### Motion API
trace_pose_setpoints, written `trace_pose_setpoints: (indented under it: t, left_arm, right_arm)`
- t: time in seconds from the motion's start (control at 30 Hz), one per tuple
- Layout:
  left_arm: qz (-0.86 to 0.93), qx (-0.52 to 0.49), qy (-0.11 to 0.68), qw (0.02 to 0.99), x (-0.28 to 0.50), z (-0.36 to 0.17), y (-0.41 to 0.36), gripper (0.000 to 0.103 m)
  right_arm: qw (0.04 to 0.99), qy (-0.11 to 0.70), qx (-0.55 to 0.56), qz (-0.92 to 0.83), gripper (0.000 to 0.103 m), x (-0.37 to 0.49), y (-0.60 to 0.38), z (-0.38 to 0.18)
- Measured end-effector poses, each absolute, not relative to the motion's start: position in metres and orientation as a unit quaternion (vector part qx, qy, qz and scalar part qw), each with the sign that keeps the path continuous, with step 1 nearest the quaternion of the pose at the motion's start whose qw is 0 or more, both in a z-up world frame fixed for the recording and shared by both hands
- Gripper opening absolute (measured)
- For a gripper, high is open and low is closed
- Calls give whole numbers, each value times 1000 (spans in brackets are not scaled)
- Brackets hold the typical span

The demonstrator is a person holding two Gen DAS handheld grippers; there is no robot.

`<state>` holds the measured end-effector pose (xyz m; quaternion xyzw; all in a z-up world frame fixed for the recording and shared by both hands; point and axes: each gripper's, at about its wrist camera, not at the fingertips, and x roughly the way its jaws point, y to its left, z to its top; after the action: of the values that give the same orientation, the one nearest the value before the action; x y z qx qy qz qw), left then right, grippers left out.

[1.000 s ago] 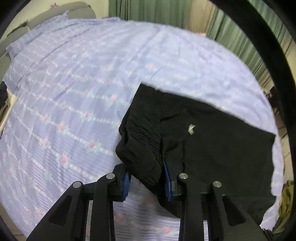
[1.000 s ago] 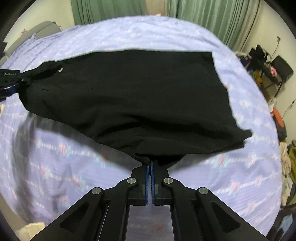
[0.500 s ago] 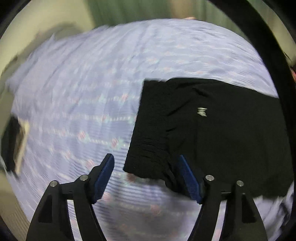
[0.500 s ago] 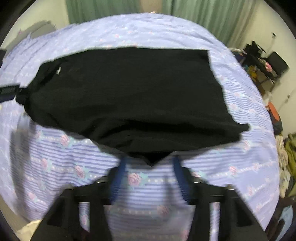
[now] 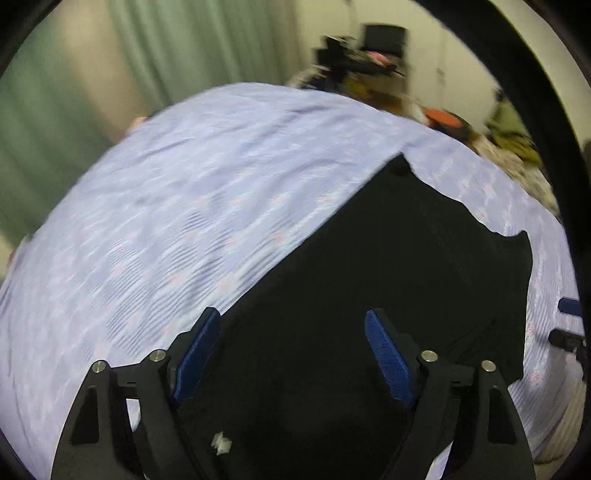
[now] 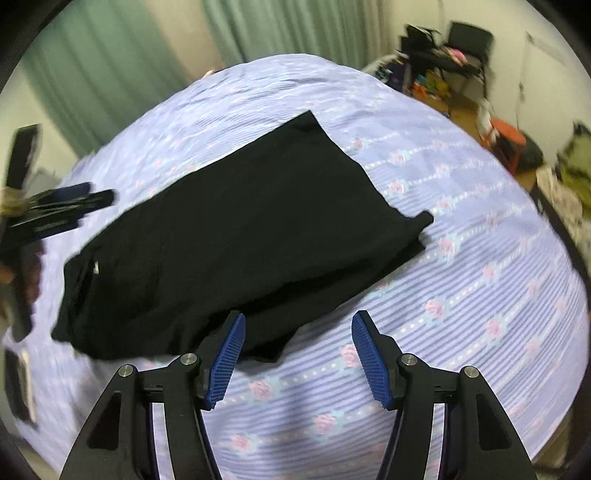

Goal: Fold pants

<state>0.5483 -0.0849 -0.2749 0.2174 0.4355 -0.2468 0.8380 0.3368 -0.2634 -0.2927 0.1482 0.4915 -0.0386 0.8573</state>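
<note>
No readable text; small white tag (image 5: 221, 442) on pants (image 5: 369, 295) illegible.

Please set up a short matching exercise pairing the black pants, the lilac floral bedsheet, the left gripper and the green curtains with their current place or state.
Column one:
1. black pants
2. lilac floral bedsheet
3. left gripper
4. green curtains

Column two:
A. hanging behind the bed
B. open, above the dark cloth
C. lying folded and flat, held by neither gripper
D. spread under the garment

Pairs: 1-C, 2-D, 3-B, 4-A. The right gripper is open too, over the sheet by the pants' near edge.
</note>
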Motion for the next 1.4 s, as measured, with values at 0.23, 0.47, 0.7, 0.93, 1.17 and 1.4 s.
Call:
trace_pose_setpoints:
  t: [0.23, 0.47, 0.7, 0.93, 1.17, 1.4]
  left_arm:
    - [-289, 231, 438, 819, 570, -288, -111, 77]
    - [-311, 279, 447, 791, 590, -319, -112, 77]
    - [-361, 323, 471, 737, 627, -347, -147, 71]
    - [-399, 319, 521, 683, 644, -373, -161, 37]
    - [-372, 311, 497, 719, 637, -359, -162, 5]
    - [-334, 303, 459, 766, 640, -348, -160, 5]
  right_arm:
    - [831, 498, 243, -44, 54, 345, -266, -323]
    - [803, 523, 277, -65, 54, 349, -258, -359]
    - [799, 528, 279, -75, 53, 358, -238, -363]
    - [788, 528, 302, -90, 51, 368, -243, -375]
    - [786, 527, 314, -77, 37, 369, -244, -380]
    - [782, 538, 307, -74, 31, 368, -248, -381]
